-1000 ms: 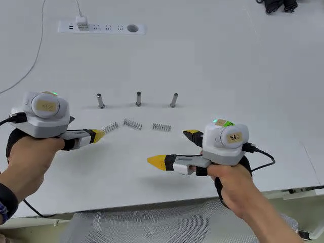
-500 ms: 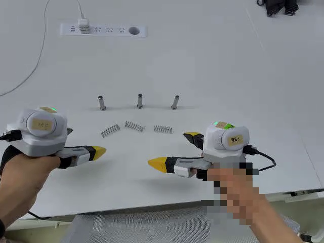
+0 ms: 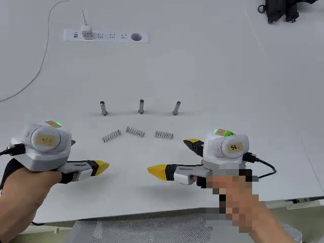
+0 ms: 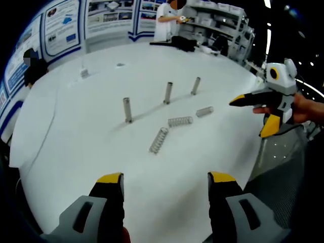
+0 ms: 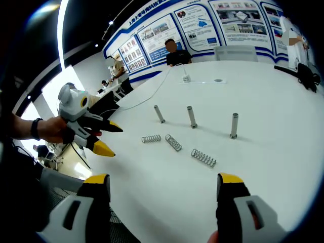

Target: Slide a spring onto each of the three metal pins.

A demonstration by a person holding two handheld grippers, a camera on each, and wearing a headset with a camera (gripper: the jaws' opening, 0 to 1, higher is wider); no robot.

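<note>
Three slim upright metal pins (image 3: 141,106) stand in a row on the smooth white table (image 3: 228,76), with three coiled wire springs (image 3: 135,131) lying loose just nearer. The left gripper (image 4: 166,178) and right gripper (image 5: 163,179) both gape empty.

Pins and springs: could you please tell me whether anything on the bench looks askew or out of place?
Nothing stands out: the three pins stand in a row, with the three springs lying loose in front.
</note>
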